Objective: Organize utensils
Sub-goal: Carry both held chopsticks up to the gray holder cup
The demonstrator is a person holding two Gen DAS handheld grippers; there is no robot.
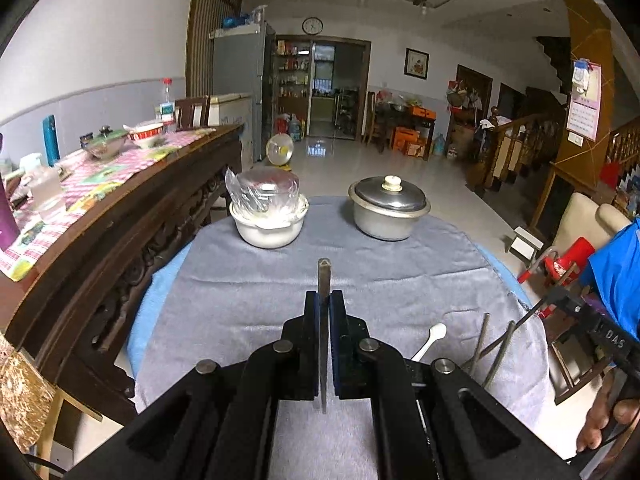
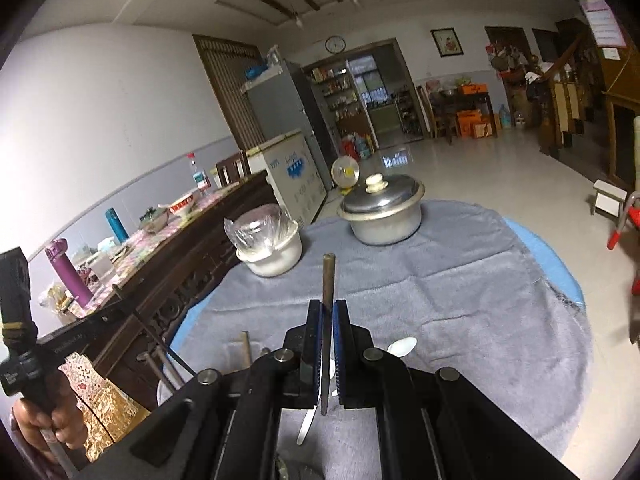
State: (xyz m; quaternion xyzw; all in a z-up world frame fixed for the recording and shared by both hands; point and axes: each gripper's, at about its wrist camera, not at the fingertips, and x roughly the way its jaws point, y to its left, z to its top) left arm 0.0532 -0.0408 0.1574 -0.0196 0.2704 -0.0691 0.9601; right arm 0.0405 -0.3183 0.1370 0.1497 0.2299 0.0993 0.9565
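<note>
Left wrist view, upper centre: white pot (image 1: 269, 222) holding a plastic-wrapped covered bowl (image 1: 264, 188), contents not readable through the wrap. Right of it, well apart, a lidded metal pot (image 1: 388, 210), inside hidden. Both standing near the far edge of the round desk (image 1: 160, 296) under a grey cloth (image 1: 248, 300). Lower centre: left claw (image 1: 325, 312) clenched on a thin dark utensil handle (image 1: 323, 280), edge-on, tip poking forward past the pads, working end cut off by the claw body. Lower right: white spoon (image 1: 432, 340) and two metal sticks (image 1: 492, 348), lower ends hidden behind the claw. Wide bare cloth between claw and pots; a carved wooden sideboard (image 1: 132, 216) close along the left edge.

Right wrist view, centre: same two pots, white pot (image 2: 276, 256) left, metal pot (image 2: 382, 216) right. Lower centre: right claw (image 2: 328, 312) gripping another slim handle (image 2: 328, 280); kind of utensil unclear. Lower left: rod ends (image 2: 245, 350), partly hidden. White spoon (image 2: 402, 346) just right of the claw. Open cloth toward the right edge.
</note>
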